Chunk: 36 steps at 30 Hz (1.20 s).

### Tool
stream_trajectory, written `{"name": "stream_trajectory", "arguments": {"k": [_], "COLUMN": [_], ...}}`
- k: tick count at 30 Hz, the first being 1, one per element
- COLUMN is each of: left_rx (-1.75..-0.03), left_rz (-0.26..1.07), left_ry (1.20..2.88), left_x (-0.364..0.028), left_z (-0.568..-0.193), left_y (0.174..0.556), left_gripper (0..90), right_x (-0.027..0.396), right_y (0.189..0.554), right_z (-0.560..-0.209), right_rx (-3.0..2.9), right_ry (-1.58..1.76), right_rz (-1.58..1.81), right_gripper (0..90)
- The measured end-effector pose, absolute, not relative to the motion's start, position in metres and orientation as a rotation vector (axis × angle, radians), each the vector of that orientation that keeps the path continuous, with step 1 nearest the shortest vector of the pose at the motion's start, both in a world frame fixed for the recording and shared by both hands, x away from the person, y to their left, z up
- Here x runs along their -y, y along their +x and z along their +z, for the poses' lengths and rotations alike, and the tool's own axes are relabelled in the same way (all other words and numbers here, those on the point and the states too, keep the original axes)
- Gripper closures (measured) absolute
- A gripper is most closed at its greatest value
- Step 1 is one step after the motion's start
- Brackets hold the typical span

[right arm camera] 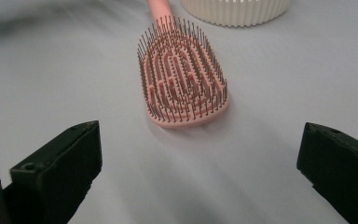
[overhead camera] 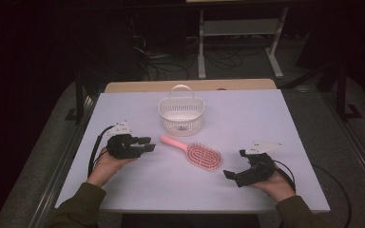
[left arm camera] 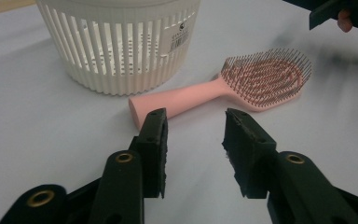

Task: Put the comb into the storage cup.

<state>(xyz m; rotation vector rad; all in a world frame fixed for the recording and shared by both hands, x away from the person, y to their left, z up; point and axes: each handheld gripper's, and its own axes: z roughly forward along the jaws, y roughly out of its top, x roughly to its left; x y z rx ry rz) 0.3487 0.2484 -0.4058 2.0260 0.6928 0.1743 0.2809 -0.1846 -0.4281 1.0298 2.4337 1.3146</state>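
A pink hairbrush (overhead camera: 197, 153) lies bristles up in the middle of the white table, its handle pointing toward a white slatted basket (overhead camera: 181, 114) with a carry handle. My left gripper (overhead camera: 148, 144) sits just left of the handle end, level with the table and open. In the left gripper view the jaws (left arm camera: 195, 121) stand apart with bare table between them, the brush handle (left arm camera: 177, 100) just beyond and the basket (left arm camera: 116, 46) behind. My right gripper (overhead camera: 234, 164) rests right of the brush head, wide open. In the right gripper view (right arm camera: 200, 133) it faces the brush head (right arm camera: 182, 79).
The white table (overhead camera: 266, 123) has bare room on both sides and along the front edge. Behind it runs a wooden strip (overhead camera: 138, 86), then a dark floor with cables and a white frame (overhead camera: 237, 28). The other hand's gripper (left arm camera: 335, 14) shows at the top right of the left gripper view.
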Motion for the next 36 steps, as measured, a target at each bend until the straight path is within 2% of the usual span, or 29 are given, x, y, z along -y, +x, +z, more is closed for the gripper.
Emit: {"name": "stream_trajectory", "arguments": {"k": [6,17,36], "left_rx": [-0.696,-0.695,-0.696], "left_rz": [0.181,0.2,0.197], "left_ry": [2.028,2.042,2.031], "left_x": [-0.246,-0.239,-0.229], "left_z": [-0.406,-0.402,-0.398], "left_y": [0.352,0.358,0.367], "left_gripper": [68.1,90.0,90.0], "right_x": [0.184,0.184,0.184], "right_y": [0.281,0.281,0.281], "right_z": [-0.429,-0.429,-0.429], "right_rx": [-2.438,-2.439,-2.438], "right_ry": [1.03,1.031,1.033], "right_rz": [1.31,1.308,1.312], "right_gripper": [0.0,0.0,0.0]}}
